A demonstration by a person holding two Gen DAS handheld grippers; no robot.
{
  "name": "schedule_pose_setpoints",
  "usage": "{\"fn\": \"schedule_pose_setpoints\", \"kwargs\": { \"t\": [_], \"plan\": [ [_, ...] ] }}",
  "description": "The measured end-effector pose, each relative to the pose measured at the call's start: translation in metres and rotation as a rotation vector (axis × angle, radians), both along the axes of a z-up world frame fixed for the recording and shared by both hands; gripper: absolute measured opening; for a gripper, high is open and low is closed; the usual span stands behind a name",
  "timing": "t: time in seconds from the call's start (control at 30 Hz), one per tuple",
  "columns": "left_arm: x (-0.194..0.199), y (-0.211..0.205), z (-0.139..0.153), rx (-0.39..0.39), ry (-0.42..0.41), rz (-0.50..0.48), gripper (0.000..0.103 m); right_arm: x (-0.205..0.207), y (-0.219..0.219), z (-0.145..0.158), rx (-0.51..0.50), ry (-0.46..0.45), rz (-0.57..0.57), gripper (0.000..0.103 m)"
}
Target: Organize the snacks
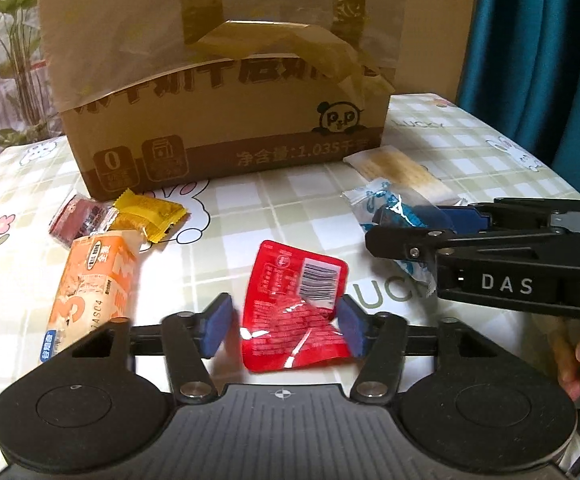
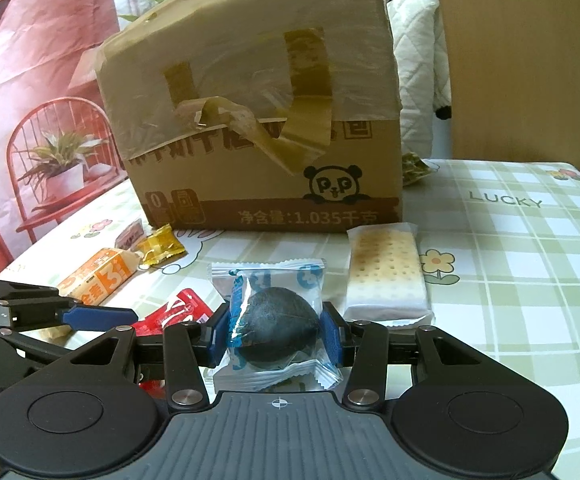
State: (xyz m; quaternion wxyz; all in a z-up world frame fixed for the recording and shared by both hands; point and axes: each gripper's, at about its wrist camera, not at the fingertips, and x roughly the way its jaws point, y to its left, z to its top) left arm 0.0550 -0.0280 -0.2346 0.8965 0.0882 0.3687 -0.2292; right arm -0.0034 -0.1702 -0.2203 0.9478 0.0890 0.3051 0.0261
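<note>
I am holding the clear-wrapped dark cake (image 2: 275,330) in my right gripper (image 2: 274,336) while straddling the red sachet (image 1: 294,312) with half-open left gripper (image 1: 285,322), box (image 1: 225,120) at twelve o'clock; centre before squeezing.

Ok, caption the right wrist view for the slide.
Right gripper clamps a wrapped dark round snack before the taped cardboard box.

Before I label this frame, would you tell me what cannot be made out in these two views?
- Cardboard box interior: hidden by its front wall and cut off at the top edge in both views.
- Box lettering: covered by tape in both.
- Red packet print: blocked by the left tongs in the right view, blurred in the left.
</note>
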Motion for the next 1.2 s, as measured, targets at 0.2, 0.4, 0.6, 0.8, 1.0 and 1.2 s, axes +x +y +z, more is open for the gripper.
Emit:
{"fn": "schedule_pose_setpoints", "kwargs": {
  "t": [0.2,0.4,0.6,0.8,1.0,1.2],
  "plan": [
    [-0.004,0.009,0.003,-0.044,0.02,0.003,0.049,0.0,0.0,0.0,0.0,0.0,0.002,0.043],
    [-0.005,0.017,0.01,-0.081,0.012,0.022,0.037,0.0,0.001,0.0,-0.002,0.0,0.003,0.043],
    [-0.007,0.02,0.011,-0.097,0.013,0.021,0.036,-0.001,0.001,0.001,-0.006,-0.001,0.003,0.043],
    [-0.01,0.025,0.025,-0.127,-0.031,0.017,0.004,0.0,0.0,0.0,-0.003,-0.001,0.004,0.043],
    [-0.006,0.031,0.022,-0.141,0.005,0.045,0.004,0.0,-0.001,0.0,-0.003,-0.004,0.005,0.043],
    [0.0,0.039,0.022,-0.148,0.03,0.083,0.009,0.0,0.0,0.0,0.004,-0.002,0.01,0.043]
  ]
}}
